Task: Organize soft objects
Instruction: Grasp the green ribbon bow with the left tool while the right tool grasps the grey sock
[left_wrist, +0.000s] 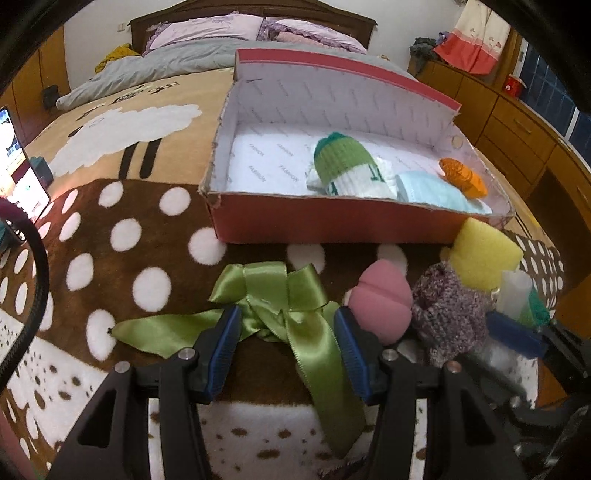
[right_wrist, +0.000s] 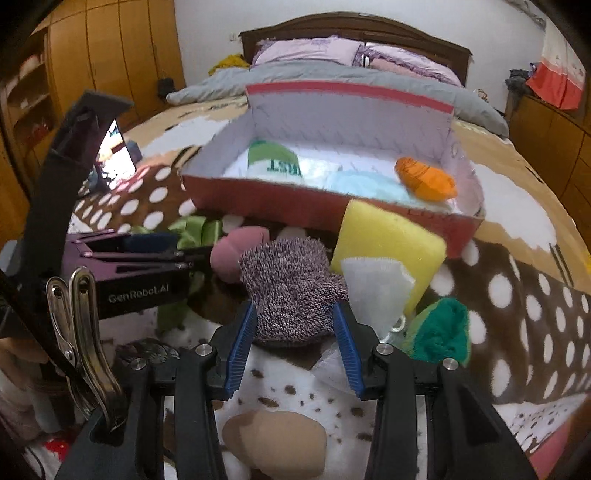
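On a spotted blanket (left_wrist: 122, 236), a red cardboard box (left_wrist: 332, 221) already holds 3 soft items: a green-and-white sock (left_wrist: 343, 166), a pale blue mask (left_wrist: 432, 188) and an orange knit piece (left_wrist: 461, 177). Still outside, just before its near wall, lie a green ribbon bow (left_wrist: 280, 295), a pink sponge (left_wrist: 380, 299), a speckled knit sock (right_wrist: 291, 284) and a yellow sponge (right_wrist: 388, 247). The left gripper (left_wrist: 286, 328) stands spread astride the bow, the right gripper (right_wrist: 295, 325) spread around the sock, neither pinching. The box's left half lies free; its tall back wall blocks approach from behind.
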